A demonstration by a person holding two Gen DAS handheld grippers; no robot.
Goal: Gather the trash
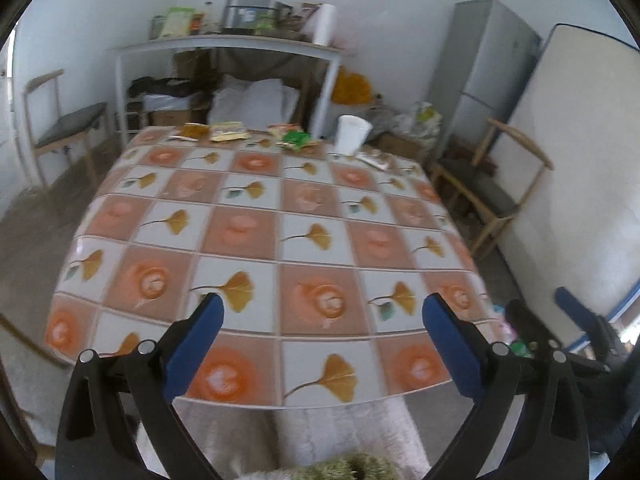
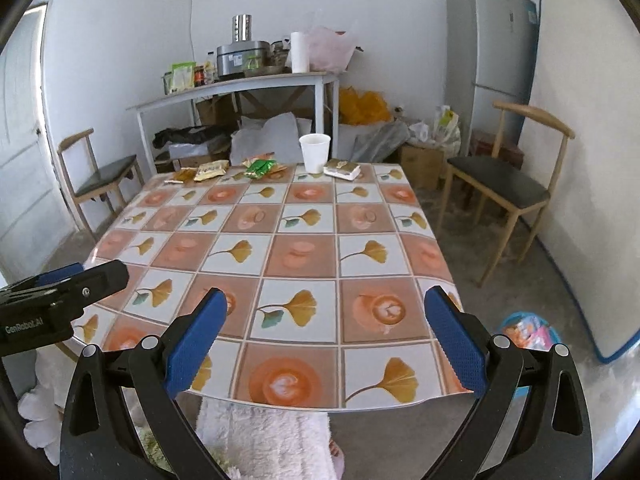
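Nearest the lens in each view stand two blue-padded fingers on black arms. The left gripper (image 1: 322, 316) and the right gripper (image 2: 323, 312) both stand spread fully wide, nothing between the pads, nothing touched; each hangs over the near edge of the table (image 2: 304, 256), which wears a tile-patterned cloth.

The trash lies in a row along the far edge, at twelve o'clock from both tongs and well apart from them. From eleven to one o'clock: a yellow wrapper (image 2: 211, 170), a green packet (image 2: 260, 168), a white paper cup (image 2: 315, 153) standing upright, and a flat white-and-gold packet (image 2: 342, 169) just beside the cup. The row's long axis runs nine to three, across the line of reach.

The cup and flat packet appear nearer the right gripper; the yellow wrapper nearer the left. Either arm probably needs a long forward reach.

A blue bin (image 2: 528, 330) sits on the floor at four o'clock, beside the table's near right corner, likely the drop point.
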